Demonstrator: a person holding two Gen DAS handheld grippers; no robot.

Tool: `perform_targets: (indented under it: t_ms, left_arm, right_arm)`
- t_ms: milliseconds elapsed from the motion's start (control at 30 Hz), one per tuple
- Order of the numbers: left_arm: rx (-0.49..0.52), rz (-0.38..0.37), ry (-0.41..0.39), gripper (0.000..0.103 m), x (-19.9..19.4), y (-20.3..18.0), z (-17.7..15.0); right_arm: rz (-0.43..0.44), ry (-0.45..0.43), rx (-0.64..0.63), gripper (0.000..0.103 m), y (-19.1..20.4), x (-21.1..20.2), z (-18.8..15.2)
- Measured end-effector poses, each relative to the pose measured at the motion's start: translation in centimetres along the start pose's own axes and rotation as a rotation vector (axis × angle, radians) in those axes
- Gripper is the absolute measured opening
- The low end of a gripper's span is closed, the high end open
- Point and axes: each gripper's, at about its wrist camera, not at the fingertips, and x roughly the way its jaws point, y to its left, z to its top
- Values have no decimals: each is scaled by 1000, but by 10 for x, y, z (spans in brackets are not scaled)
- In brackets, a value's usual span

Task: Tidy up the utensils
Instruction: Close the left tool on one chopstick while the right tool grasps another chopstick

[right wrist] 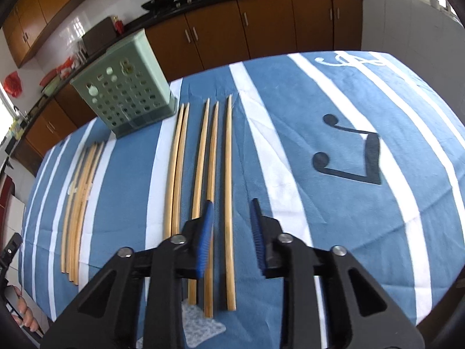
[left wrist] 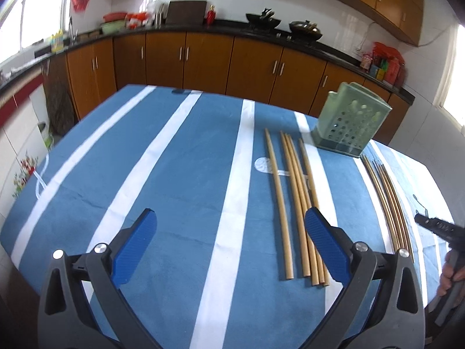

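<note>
Bamboo chopsticks (right wrist: pixel 229 197) are laid in two loose groups on the blue-and-white striped tablecloth (left wrist: pixel 174 180), just before the green perforated utensil holder (right wrist: pixel 128 93), which is stood upright. One chopstick is straddled by the released right gripper (right wrist: pixel 232 226), untouched. The left gripper (left wrist: pixel 229 238) is held spread wide and empty beside the other group (left wrist: pixel 296 203).

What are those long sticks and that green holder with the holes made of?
The chopsticks look like bamboo or light wood: pale tan, matte, tapering to thin tips. The green holder looks like molded plastic: uniform mint colour, a slight sheen, and neat round punched holes. Both are judged by look alone.
</note>
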Motion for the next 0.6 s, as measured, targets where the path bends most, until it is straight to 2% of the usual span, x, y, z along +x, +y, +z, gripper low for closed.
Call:
perform_targets:
  t_ms: [133,233,267,300,367,533,600]
  left_arm:
    - [5,-8,31,89,10,0,0]
    - [11,-22,51,83,17,-2,-1]
    - [13,-30,58,82,19,-2,-1]
    - [18,-40,66,78,22,-4,-1]
    - [31,-55,84,70,29,-9,0]
    - [102,-85,129,43,45,-30,0]
    - [129,-99,152,37,52,-38,-1]
  right_arm:
    - [-1,41,-2,20,-1,15,-5]
    - [-20,27,-37,19,2,14,-6]
    - [-37,23,-51,14,3,13,-5]
    - [-49,21,-58,8,3,14,-4]
    - [-63,10,-48,7,-3,16,2]
    - [-80,-10,9,7,-19,16,8]
    - [-92,-17,-17,7,-16,16,6]
